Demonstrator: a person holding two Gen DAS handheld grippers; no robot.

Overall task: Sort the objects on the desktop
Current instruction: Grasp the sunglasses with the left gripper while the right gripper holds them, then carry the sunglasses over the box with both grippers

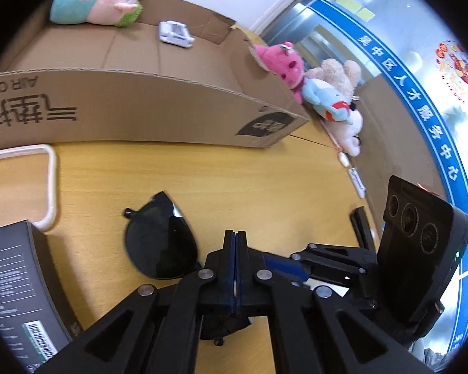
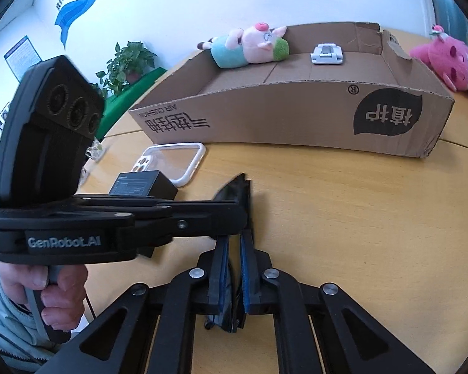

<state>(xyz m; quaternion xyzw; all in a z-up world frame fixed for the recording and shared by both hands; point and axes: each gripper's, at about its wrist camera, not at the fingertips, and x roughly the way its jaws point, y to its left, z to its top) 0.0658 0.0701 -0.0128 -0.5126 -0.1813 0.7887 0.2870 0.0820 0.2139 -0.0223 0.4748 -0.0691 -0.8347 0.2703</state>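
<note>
1. A low cardboard box (image 1: 140, 109) is stood on the yellow wooden bench (image 1: 249, 180) and is taken here as the landmark.
2. A pair of dark sunglasses (image 1: 159, 246) is found in front of the box, on the near side of the bench and well apart from it.
3. The left hand-held gripper (image 1: 235, 243) is clenched, its fingers pressed flat together. One lens of the sunglasses is seen just beside it. Whether the frame is pinched there cannot be told.
4. The right hand-held gripper (image 2: 234, 243) is closed on the sunglasses, a dark edge being gripped between its blue pads (image 2: 223, 268).
5. The left tool's handle is held by a hand (image 2: 59, 286) in a pale sleeve.
6. A clear phone case (image 2: 199, 155) with a white rim is laid in front of the box's left end, and a small black carton (image 2: 143, 182) is set just before it.
7. A pig plush (image 1: 103, 3) is propped on the box's far wall, and a white gadget (image 1: 174, 34) is lying inside the box.
8. A pink plush (image 1: 280, 62) is placed at the box's right end.
</note>
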